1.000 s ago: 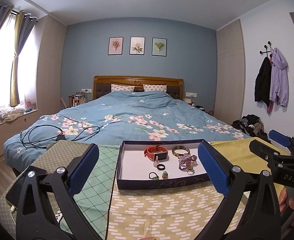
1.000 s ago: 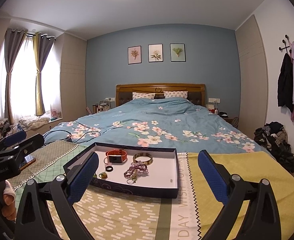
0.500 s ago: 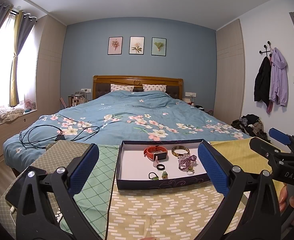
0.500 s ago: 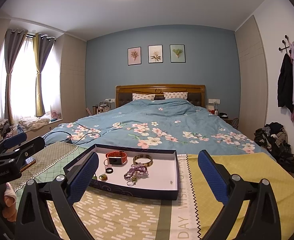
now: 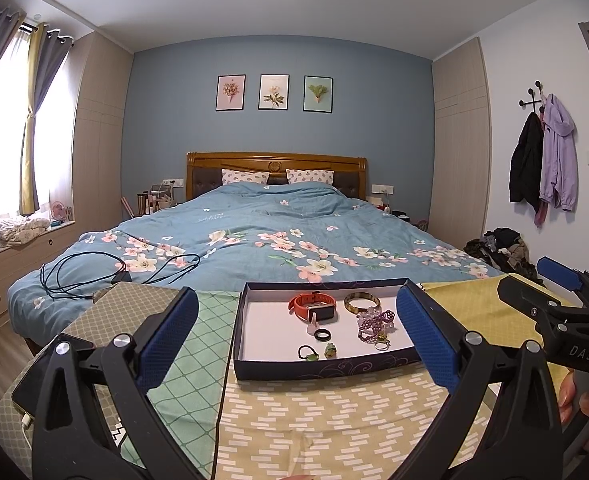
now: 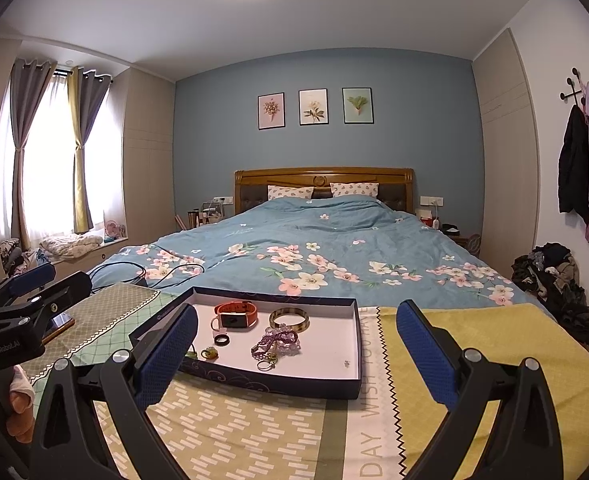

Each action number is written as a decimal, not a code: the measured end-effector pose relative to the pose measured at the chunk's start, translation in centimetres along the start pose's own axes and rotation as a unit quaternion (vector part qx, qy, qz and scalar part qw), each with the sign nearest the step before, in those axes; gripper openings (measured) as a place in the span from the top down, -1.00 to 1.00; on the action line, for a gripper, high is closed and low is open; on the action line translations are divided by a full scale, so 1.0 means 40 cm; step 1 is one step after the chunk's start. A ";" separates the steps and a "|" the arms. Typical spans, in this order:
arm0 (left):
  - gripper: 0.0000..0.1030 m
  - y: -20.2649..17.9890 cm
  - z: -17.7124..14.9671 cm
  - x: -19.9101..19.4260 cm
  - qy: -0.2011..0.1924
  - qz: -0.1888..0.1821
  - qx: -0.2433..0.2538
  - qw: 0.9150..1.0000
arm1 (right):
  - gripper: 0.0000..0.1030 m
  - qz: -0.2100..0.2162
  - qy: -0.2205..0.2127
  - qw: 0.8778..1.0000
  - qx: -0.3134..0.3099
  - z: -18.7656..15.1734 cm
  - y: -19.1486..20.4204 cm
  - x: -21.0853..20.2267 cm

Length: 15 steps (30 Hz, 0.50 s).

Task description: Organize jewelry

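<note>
A shallow dark-blue tray (image 5: 326, 370) with a white floor sits on a patchwork of patterned cloths (image 5: 326, 420) at the foot of a bed (image 5: 278, 240), holding the jewelry to be sorted. Counted in the tray: one orange-strapped smartwatch (image 5: 314, 307), one amber bangle (image 5: 361, 302), one purple beaded bracelet (image 5: 375, 322), one black ring (image 5: 322, 335), one thin metal ring (image 5: 381, 345) and two small green-topped rings (image 5: 317, 353) near the front wall. A tiny speck at the tray's right side in the right wrist view is too small to identify.

The left gripper (image 5: 294, 344) and right gripper (image 6: 294, 356) both hover short of the tray with blue-padded jaws spread wide, holding nothing. Each gripper appears at the edge of the other's view.

The cloths number three in pattern: a tan lattice, a green diamond grid and a yellow-green piece with white dashes, joined by a plain yellow cloth on the right. A phone (image 6: 58, 324) lies on the tan cloth. The bedroom has a blue wall with three framed botanical prints (image 5: 273, 92), a floral blue duvet with a black cable (image 5: 106, 272) coiled on it, curtained windows on the left, and two jackets (image 5: 544, 160) on a wall hook.
</note>
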<state>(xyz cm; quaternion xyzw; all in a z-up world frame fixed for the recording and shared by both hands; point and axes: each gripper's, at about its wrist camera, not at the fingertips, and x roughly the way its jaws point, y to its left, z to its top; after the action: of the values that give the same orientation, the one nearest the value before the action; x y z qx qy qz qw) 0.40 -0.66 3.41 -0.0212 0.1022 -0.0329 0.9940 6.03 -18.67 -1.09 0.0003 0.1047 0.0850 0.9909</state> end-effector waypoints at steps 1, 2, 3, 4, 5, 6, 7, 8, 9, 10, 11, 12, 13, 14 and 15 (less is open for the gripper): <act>-0.89 0.001 0.000 0.002 0.000 0.000 0.001 1.000 | -0.86 0.000 0.000 1.000 0.000 -0.001 0.001 0.001; -0.89 0.001 0.000 0.004 0.000 0.000 0.001 1.000 | -0.86 0.000 -0.001 1.000 0.000 -0.001 0.000 0.001; -0.89 0.000 0.000 0.001 0.000 0.000 0.000 1.000 | -0.86 0.000 0.000 1.000 0.000 -0.001 0.001 0.002; -0.89 0.001 0.000 0.002 0.000 0.000 0.000 1.000 | -0.86 0.001 0.001 1.000 0.000 -0.001 0.000 0.001; -0.89 0.001 0.001 0.003 0.000 0.000 0.000 1.000 | -0.86 0.000 0.000 1.000 0.001 -0.002 0.000 0.001; -0.89 0.001 0.001 0.003 0.000 0.000 0.000 1.000 | -0.86 0.001 0.001 1.000 0.001 -0.002 0.001 0.002; -0.89 0.001 0.001 0.003 0.000 0.000 0.001 1.000 | -0.86 0.001 0.001 1.000 0.001 -0.002 0.001 0.004; -0.89 0.002 0.001 0.004 0.000 0.000 0.001 1.000 | -0.86 0.001 0.001 1.000 0.001 -0.002 0.001 0.003; -0.89 0.001 0.001 0.003 -0.001 0.000 0.001 1.000 | -0.86 0.001 0.001 1.000 0.001 -0.002 0.000 0.004; -0.89 0.003 0.001 0.006 -0.001 0.001 0.002 1.000 | -0.86 0.001 0.001 1.000 0.001 -0.002 0.000 0.004; -0.89 0.002 0.001 0.006 -0.001 0.001 0.002 1.000 | -0.86 0.001 0.002 1.000 0.001 -0.002 0.000 0.004; -0.89 0.003 0.001 0.007 -0.001 0.001 0.002 1.000 | -0.86 0.001 0.001 1.000 0.002 -0.003 0.001 0.005; -0.89 0.003 0.001 0.006 -0.001 0.001 0.001 1.000 | -0.86 0.001 0.001 1.000 0.002 -0.002 0.001 0.005; -0.89 0.003 0.001 0.007 -0.001 0.001 0.002 1.000 | -0.86 0.002 0.002 1.000 0.001 -0.002 0.000 0.004; -0.89 0.002 0.001 0.005 -0.001 0.001 0.002 1.000 | -0.86 0.001 0.002 1.000 0.002 -0.003 0.000 0.005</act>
<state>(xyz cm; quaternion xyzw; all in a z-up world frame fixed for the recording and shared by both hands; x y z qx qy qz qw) 0.62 -0.59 3.41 -0.0193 0.1007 -0.0321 0.9942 6.20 -18.63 -1.25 0.0022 0.1065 0.0862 0.9906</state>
